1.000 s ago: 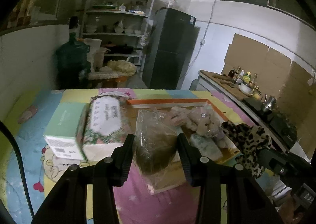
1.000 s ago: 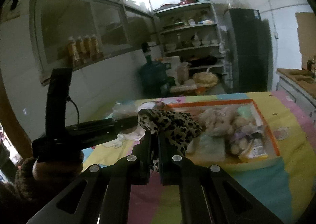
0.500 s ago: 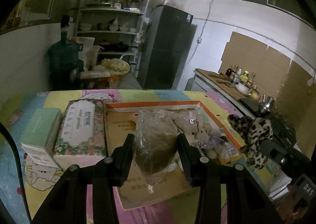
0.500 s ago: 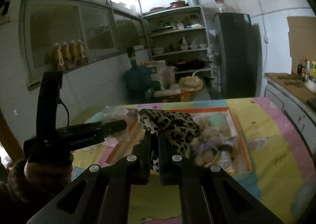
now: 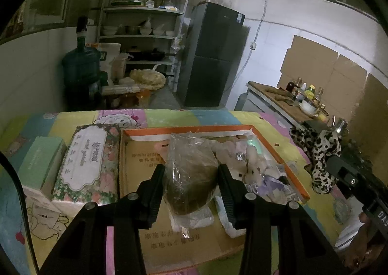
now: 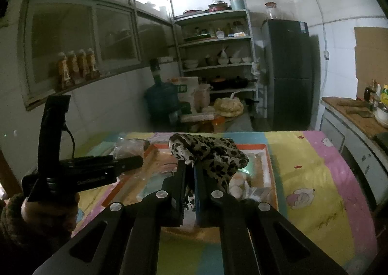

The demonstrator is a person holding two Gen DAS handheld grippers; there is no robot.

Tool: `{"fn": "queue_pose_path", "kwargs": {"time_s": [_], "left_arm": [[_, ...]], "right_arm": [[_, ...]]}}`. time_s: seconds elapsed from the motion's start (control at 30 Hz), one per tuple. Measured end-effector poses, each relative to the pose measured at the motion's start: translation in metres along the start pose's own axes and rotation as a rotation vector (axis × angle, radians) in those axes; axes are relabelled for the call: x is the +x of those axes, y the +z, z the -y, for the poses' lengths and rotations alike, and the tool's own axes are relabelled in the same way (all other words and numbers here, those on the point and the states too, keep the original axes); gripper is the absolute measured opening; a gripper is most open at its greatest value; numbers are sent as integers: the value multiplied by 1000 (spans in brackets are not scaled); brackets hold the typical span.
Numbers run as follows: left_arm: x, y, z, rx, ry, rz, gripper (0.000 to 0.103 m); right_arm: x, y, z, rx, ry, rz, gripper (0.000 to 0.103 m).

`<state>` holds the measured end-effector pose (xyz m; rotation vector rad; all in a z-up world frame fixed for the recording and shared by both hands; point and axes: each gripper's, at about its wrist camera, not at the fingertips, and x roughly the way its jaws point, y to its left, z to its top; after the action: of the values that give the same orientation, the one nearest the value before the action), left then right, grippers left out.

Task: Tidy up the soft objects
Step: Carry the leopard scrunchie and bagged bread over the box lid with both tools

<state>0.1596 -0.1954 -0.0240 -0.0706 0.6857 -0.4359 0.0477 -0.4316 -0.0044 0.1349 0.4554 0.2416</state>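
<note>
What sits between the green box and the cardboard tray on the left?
The floral tissue pack lies between the green box and the cardboard tray, close against both; the left wrist view shows it.

A tabletop (image 5: 213, 117) covered in a pastel cartoon-print cloth carries a shallow orange-rimmed cardboard box (image 5: 281, 157). Just left of it lie a floral tissue pack (image 5: 84, 161) and a green box (image 5: 41, 163).

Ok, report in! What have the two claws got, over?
Left claw shut on plastic bag. Right claw shut on leopard-print cloth. Both over orange-rimmed box, plush toys inside.
</note>
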Motion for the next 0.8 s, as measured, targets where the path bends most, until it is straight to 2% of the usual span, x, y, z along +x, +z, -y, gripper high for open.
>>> {"fn": "queue_pose_path", "kwargs": {"time_s": [0.33,0.8], "left_arm": [[21,10,3,-7,13,-21,44],[52,8,28,34,-37,-74,44]], "right_arm": [[20,6,20,6,-5,-16,6],[53,3,41,10,-7,-76,6]]}}
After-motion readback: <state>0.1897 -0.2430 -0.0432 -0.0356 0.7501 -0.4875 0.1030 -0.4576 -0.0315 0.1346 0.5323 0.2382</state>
